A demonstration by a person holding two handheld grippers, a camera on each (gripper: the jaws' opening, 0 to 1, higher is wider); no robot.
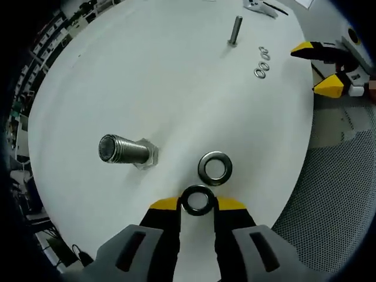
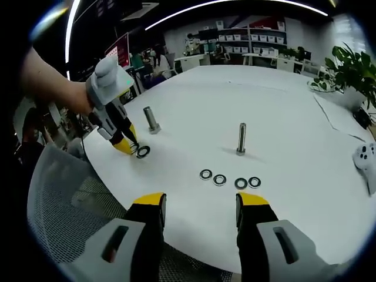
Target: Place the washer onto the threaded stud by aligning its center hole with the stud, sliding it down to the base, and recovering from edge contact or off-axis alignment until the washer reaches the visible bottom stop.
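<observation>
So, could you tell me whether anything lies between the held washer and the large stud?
Nothing visible does. The left hand-held gripper holds a washer; bare table separates it from the stud. A second washer lies aside.

A: Left gripper view?
B: Close, looking steeply down on the round white worktop (image 1: 176,76) w/ large steel hex-base stud (image 1: 126,150) nearby.
A: Right gripper view?
B: Farther back at the worktop edge, shallower angle across it toward the room. Both share the big stud (image 2: 151,119), slim upright steel bolt (image 2: 241,138), row of small washers (image 2: 229,178).

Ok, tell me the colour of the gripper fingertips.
Yellow, on black fingers; clearest in the left gripper view.
</observation>
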